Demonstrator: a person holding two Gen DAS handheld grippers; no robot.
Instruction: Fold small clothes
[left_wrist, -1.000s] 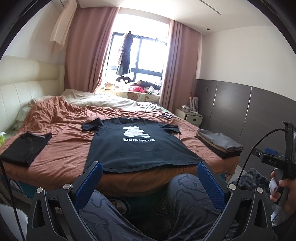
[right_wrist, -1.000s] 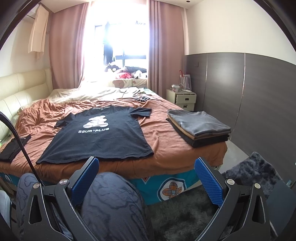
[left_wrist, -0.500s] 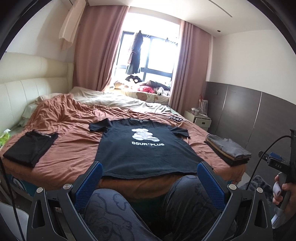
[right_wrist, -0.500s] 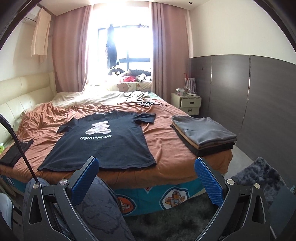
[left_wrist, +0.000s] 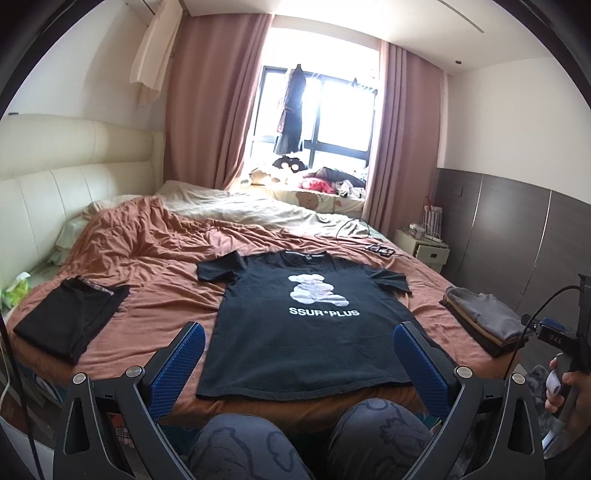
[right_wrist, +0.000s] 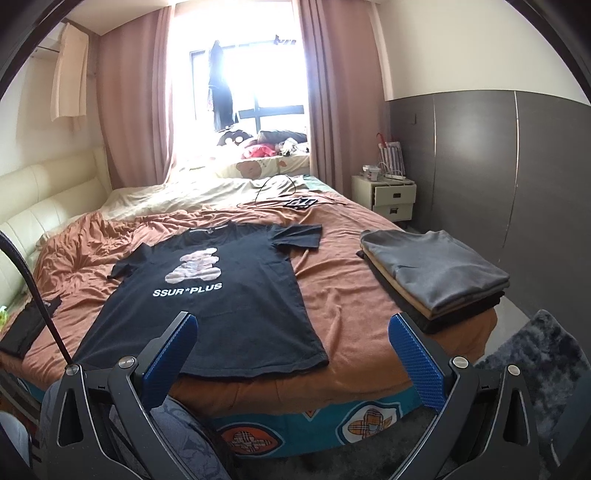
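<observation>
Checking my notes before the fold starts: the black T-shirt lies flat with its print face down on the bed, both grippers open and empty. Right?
Not quite. The black T-shirt lies print up: both wrist views show the bear and lettering. The rest holds: it is flat on the bed, and the left gripper and right gripper are open and empty.

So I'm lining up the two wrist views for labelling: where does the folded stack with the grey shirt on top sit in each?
Left wrist: the folded stack lies at the right edge of the bed, right of the black T-shirt.
Right wrist: the folded stack lies right of centre, larger and nearer.
Shared landmark: the T-shirt's SSUR*PLUS print.
</observation>
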